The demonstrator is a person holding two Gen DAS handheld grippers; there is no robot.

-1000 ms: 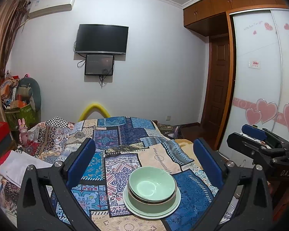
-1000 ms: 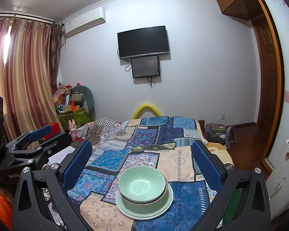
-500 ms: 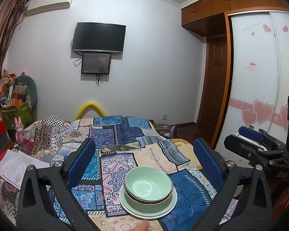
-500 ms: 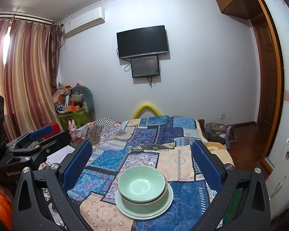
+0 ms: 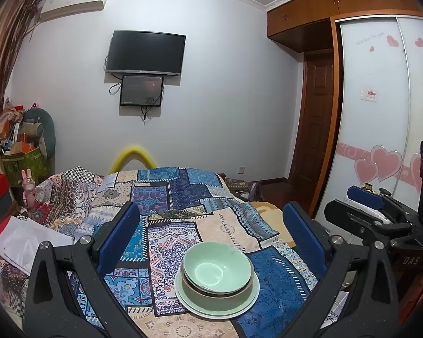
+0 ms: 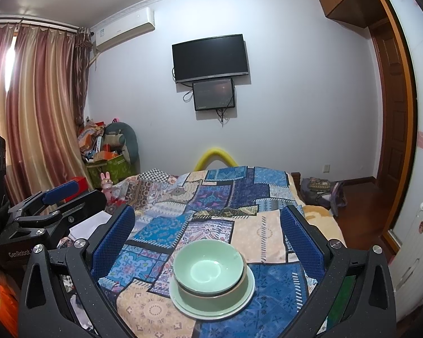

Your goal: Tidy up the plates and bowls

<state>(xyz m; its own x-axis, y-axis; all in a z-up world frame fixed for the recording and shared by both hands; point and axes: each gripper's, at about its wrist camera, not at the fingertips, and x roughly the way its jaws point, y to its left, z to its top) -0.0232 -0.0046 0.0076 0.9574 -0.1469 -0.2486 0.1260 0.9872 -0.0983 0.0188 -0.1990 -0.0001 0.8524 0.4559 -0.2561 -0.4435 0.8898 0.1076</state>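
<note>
Pale green bowls (image 5: 217, 270) sit nested one inside another on stacked pale green plates (image 5: 248, 301), on a patchwork quilt (image 5: 169, 197). The same bowls (image 6: 208, 270) and plates (image 6: 183, 301) show in the right wrist view. My left gripper (image 5: 211, 231) is open and empty, held above and behind the stack. My right gripper (image 6: 208, 228) is open and empty, also above the stack. Each gripper shows at the edge of the other's view: the right (image 5: 375, 211), the left (image 6: 50, 202).
The quilt covers a bed. White cloth (image 5: 22, 242) lies at its left edge. A cluttered bin (image 6: 107, 157) and curtains (image 6: 28, 112) stand at the left, a wardrobe (image 5: 380, 112) and door (image 5: 315, 118) at the right. A TV (image 5: 145, 53) hangs on the far wall.
The left wrist view has shifted a little, so the stack now sits slightly right of centre. The right gripper has barely moved. Both stay open.
</note>
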